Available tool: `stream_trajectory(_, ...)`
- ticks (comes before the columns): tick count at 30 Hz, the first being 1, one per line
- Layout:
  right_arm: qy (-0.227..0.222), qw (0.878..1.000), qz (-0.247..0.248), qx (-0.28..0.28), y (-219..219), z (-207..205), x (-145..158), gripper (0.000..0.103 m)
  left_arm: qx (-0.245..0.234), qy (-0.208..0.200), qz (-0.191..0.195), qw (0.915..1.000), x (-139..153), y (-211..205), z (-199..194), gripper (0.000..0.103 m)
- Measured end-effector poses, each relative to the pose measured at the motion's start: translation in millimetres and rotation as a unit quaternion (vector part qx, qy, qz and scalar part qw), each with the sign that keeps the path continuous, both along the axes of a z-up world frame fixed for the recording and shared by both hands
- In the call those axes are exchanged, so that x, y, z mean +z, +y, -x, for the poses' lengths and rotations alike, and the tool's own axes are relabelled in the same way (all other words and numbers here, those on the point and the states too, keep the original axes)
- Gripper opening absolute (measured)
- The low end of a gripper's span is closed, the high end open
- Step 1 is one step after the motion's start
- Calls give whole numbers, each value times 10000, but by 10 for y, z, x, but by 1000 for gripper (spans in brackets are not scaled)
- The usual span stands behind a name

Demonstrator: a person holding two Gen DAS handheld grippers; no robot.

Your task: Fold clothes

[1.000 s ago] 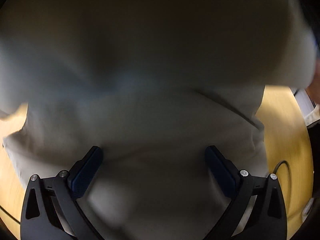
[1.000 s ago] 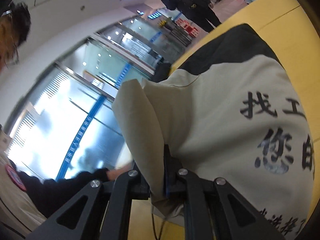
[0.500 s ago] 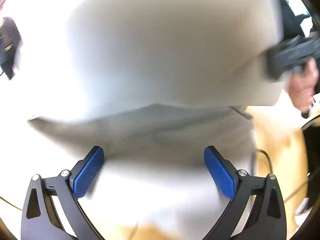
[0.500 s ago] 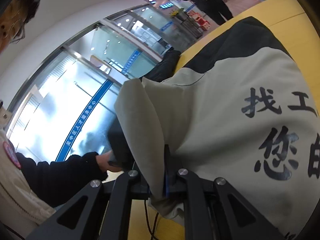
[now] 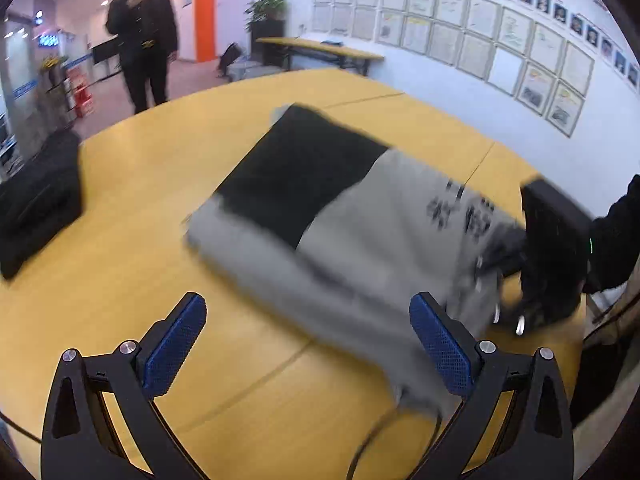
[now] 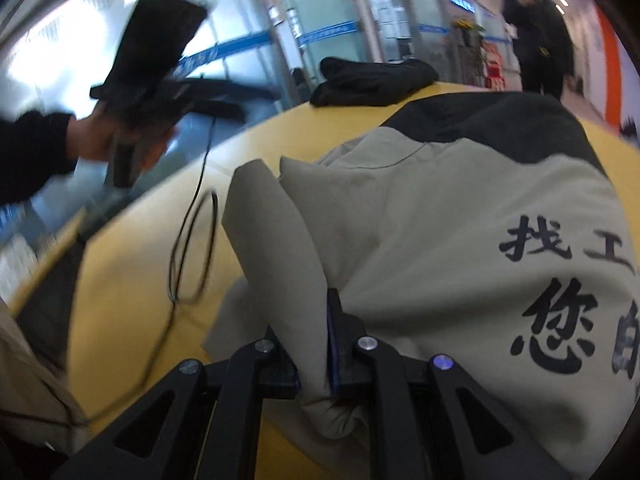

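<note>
My right gripper (image 6: 316, 344) was clamped on a fold of the beige and black jacket (image 6: 460, 216), the cloth bunched up between its blue pads at the garment's near edge. The jacket lay folded on the yellow table (image 5: 132, 280), its black yoke away from me and the printed black characters (image 6: 560, 300) facing up. My left gripper (image 5: 308, 332) had its jaws spread wide with nothing between them, held above the table just beside the jacket's near side; its right finger (image 5: 440, 344) overlapped the blurred hem. A thin black cable (image 6: 192, 248) looped on the table beside the jacket. Beyond the jacket, a dark folded garment (image 6: 372, 78) sat at the table's far edge, and a bystander in black (image 5: 142, 36) stood past it.
</note>
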State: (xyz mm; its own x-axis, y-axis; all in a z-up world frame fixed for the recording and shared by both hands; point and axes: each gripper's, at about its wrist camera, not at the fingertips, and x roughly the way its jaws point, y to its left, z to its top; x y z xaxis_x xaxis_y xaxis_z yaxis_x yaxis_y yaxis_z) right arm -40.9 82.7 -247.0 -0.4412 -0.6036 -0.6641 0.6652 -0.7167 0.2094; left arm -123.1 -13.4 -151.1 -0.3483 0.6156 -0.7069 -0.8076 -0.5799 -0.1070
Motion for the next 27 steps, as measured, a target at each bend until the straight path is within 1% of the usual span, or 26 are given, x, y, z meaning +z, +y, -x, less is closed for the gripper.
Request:
stream_trajectory(1,120,9996,-236,89,-47,-46,-10,12,-198,69,-48,9998,5,250,171,103)
stream_trajectory(2,252,9984,-478,169,-96,-93,-14,12,-388,131,11,9992,4,490,311,103)
stream_trajectory(4,452,9952,-830,272,-193,-135,5,14,-799,163,215,9964,-106,937,449,103)
stream_trajectory(5,552,9929,-1005,323,-241,-156,15,14,-1038,94,267,9942,-194,1154,502,103)
stream_trajectory(7,701,9885,-1287,364,-296,-186,18,14,-1487,0,462,9878,-449,1506,566,103)
stream_trajectory(8,768,9866,-1401,321,-279,-208,23,14,-1676,15,605,9840,-584,1638,569,103)
stream_trajectory(10,927,9829,-1591,15,-84,-300,71,14,-1965,-25,859,9767,-928,1861,542,103)
stream_trajectory(11,1005,9805,-1684,-139,13,-347,95,15,-2017,-17,829,9759,-1024,1897,525,103)
stream_trajectory(12,1084,9777,-1777,-292,111,-393,118,17,-2011,24,728,9769,-1058,1890,507,103)
stream_trajectory(14,1240,9709,-1961,-598,306,-486,166,22,-1994,66,633,9778,-1114,1873,468,103)
stream_trajectory(15,1317,9669,-2052,-751,403,-533,190,37,-2009,98,634,9775,-1129,1878,446,103)
stream_trajectory(16,1393,9626,-2142,-903,501,-579,213,60,-2028,132,638,9770,-1136,1888,424,103)
stream_trajectory(18,1545,9528,-2320,-1207,696,-672,261,79,-2044,146,622,9768,-1133,1881,407,103)
stream_trajectory(22,1797,9299,-2698,-1739,1044,-814,324,80,-2057,125,551,9770,-1133,1935,394,103)
stream_trajectory(24,1673,9241,-3059,-1568,952,-606,161,79,-2053,120,551,9771,-1081,1739,393,103)
stream_trajectory(27,1800,9202,-3168,-1429,855,-305,49,76,-2050,104,558,9771,-1066,1671,392,103)
